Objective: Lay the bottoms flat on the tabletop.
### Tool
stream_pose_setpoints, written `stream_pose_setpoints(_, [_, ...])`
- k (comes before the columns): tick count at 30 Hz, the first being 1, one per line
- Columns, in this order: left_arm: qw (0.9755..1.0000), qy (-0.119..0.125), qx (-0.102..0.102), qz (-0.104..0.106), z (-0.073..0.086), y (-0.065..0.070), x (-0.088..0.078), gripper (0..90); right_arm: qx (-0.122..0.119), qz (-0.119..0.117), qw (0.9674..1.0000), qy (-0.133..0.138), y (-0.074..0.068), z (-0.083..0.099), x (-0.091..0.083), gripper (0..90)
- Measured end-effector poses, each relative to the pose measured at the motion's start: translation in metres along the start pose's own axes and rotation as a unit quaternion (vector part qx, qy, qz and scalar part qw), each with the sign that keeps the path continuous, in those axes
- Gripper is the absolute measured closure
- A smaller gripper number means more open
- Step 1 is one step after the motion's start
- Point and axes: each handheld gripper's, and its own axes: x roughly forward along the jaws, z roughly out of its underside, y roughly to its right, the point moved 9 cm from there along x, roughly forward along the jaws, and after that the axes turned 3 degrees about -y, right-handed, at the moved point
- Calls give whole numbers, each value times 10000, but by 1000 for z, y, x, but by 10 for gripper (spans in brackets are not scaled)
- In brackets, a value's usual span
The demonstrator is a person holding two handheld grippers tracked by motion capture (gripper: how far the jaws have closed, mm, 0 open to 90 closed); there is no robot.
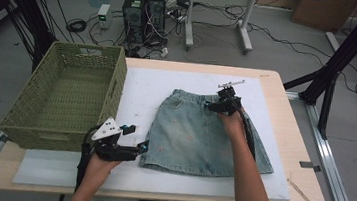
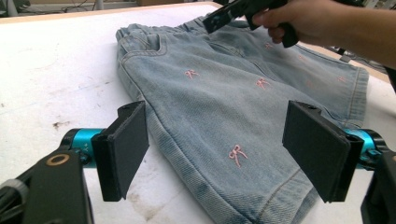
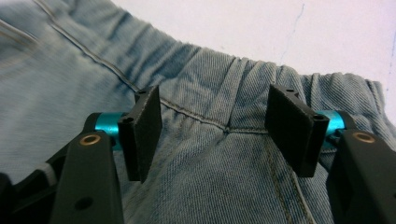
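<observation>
Grey floor with computer towers [image 1: 144,14] and tangled cables fills the top of the high view, and below it a pale wooden table [image 1: 293,137] carries a white mat [image 1: 142,91].

At the left of that view, a green woven basket [image 1: 66,94] stands on the table's left end, its right wall just beside the mat's bare upper left area. Below the basket's lower right corner sits the left gripper [image 1: 142,147], held in the person's left hand [image 1: 97,165] at the lower left of the frame. Its jaws stand wide apart and grip nothing. In the left gripper view they frame the lower left hem corner of the denim shorts [image 2: 224,107], with the cloth lying flat between and beyond them and neither pad pressing on it.

The shorts lie spread flat in the middle of the mat in the high view [image 1: 203,133], waistband toward the top of the frame and hem toward the bottom. Small pink bow motifs dot the fabric in the left gripper view.

Right of centre, the right gripper [image 1: 212,105] hangs over the waistband, held by the right hand [image 1: 232,123], whose forearm comes up from the bottom edge. In the right gripper view [image 3: 212,130] the jaws are partly open, the gathered elastic waistband seen between them. Whether the pads touch the cloth I cannot tell; they do not pinch it.
</observation>
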Motion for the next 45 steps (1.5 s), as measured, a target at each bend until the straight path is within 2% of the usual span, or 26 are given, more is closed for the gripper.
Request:
stream_pose_setpoints(2, [10000,12,1,1,-1,1,1,226,-284,318,9991,-53,-2,0,6,394])
stream_pose_setpoints(3, [10000,17,0,4,-1,1,1,226,-496,570,9971,-66,-3,0,10,390])
stream_pose_setpoints(4, [10000,18,5,5,-1,1,1,226,-604,672,9959,-68,-4,0,12,388])
stream_pose_setpoints(6, [10000,4,9,3,0,1,0,226,-476,597,9971,-56,-5,0,10,384])
stream_pose_setpoints(8, [10000,24,2,-18,0,0,-2,226,-98,50,9998,135,-2,-2,-3,408])
stream_pose_setpoints(9, [10000,31,-17,-36,0,-2,-2,226,71,-106,9996,270,0,-3,-9,413])
stream_pose_setpoints(10, [10000,26,-15,-42,0,-3,-3,226,190,-146,9986,468,6,-3,-21,421])
stream_pose_setpoints(12, [10000,48,-41,-49,1,-3,-3,226,241,88,9979,601,20,3,-36,486])
stream_pose_setpoints(14, [10000,59,-36,-27,1,-2,-3,232,204,269,9983,469,31,14,-41,533])
stream_pose_setpoints(17, [10000,62,-47,-6,1,0,-2,232,84,459,9988,-115,41,37,-30,533])
stream_pose_setpoints(18, [10000,62,-52,-4,2,0,-2,232,68,426,9988,-216,42,41,-25,533])
stream_pose_setpoints(19, [10000,72,-58,-7,2,0,-2,232,152,363,9989,-270,42,46,-18,524])
stream_pose_setpoints(20, [10000,64,-57,-3,2,0,-2,232,269,332,9990,-93,44,46,-16,516])
stream_pose_setpoints(22, [10000,49,-56,-13,2,-1,-3,232,384,246,9990,-26,45,46,-15,514])
stream_pose_setpoints(24, [10000,63,-61,-30,2,-3,-4,232,252,320,9991,-89,46,45,-17,482])
stream_pose_setpoints(27, [9999,71,-87,-35,1,-4,-3,232,544,33,9982,243,44,39,-30,433])
stream_pose_setpoints(29, [9999,74,-79,-28,1,-3,-3,232,395,-147,9985,344,35,35,-38,433])
stream_pose_setpoints(33, [9999,75,-76,-24,1,-1,-1,232,-137,-326,9992,179,7,36,-33,454])
stream_pose_setpoints(35, [9999,84,-80,-23,1,-1,-1,232,-446,-12,9988,-183,2,46,-19,462])
stream_pose_setpoints(36, [9999,87,-74,-26,0,0,-1,232,-467,36,9988,-104,2,47,-18,461])
stream_pose_setpoints(39, [9999,83,-65,-35,0,1,-2,232,-272,-96,9996,-65,3,47,-22,433])
stream_pose_setpoints(40, [9999,77,-47,-61,1,0,-3,233,-213,-161,9996,3,7,46,-26,429])
stream_pose_setpoints(41, [9999,83,-51,-88,1,0,-3,241,-10,-198,9996,210,13,44,-35,438])
stream_pose_setpoints(43, [9999,93,-49,-123,2,0,-4,258,222,8,9988,440,32,47,-48,489])
stream_pose_setpoints(45, [9998,118,-47,-144,2,0,-5,269,408,224,9985,295,49,56,-53,536])
